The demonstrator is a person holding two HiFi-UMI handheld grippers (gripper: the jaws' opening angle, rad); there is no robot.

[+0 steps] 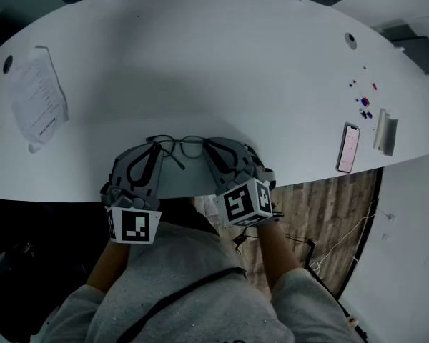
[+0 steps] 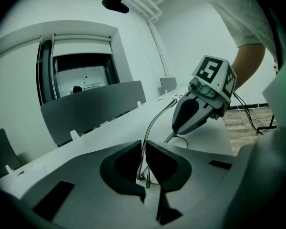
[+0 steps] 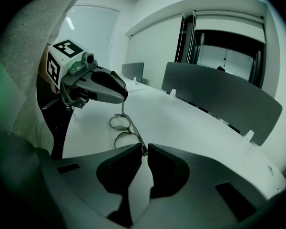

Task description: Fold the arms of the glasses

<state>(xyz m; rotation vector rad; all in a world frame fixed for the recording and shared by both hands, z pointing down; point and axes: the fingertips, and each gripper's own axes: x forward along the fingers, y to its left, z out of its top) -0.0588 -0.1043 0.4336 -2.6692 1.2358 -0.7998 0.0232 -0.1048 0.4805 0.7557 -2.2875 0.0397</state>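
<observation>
White table (image 1: pixel 236 70) curves across the view. Paper sheet (image 1: pixel 39 98) lies flat at far left. Phone (image 1: pixel 349 148) lies by the right edge, with a grey block (image 1: pixel 385 132) just right of it and small coloured bits (image 1: pixel 363 104) just beyond. Round hole (image 1: pixel 351 40) sits far right. Wood floor (image 1: pixel 329 213) shows at near right, cables (image 1: pixel 304 245) on it. Grey divider (image 2: pixel 90 109) stands at the table's far side.

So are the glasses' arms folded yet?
Not fully: one arm juts diagonally off the glasses toward the person; the other arm cannot be told.
</observation>
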